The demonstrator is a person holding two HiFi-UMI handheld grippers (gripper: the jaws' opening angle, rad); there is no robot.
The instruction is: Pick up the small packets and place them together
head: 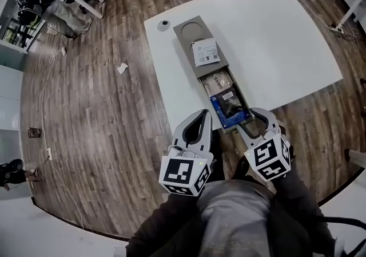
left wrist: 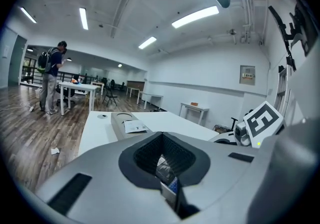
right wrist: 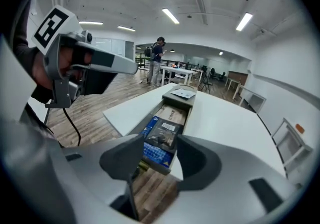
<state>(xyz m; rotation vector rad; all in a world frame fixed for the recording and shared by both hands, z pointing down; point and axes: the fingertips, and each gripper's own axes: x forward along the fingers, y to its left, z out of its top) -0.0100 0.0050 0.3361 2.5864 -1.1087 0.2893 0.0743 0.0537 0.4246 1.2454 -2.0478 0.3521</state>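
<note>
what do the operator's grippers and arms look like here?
Both the left gripper and the right gripper have light grey plastic shells and curved jaws lined with black pads. Each carries a white cube of black square markers. A black cable hangs from the left one. The sleeves are dark, the trousers grey.

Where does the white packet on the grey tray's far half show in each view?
Head view: white packet, upper centre.
Left gripper view: white packet, small, left of centre.
Right gripper view: white packet, centre, toward the tray's far end.
Shared landmark: grey tray.
</note>
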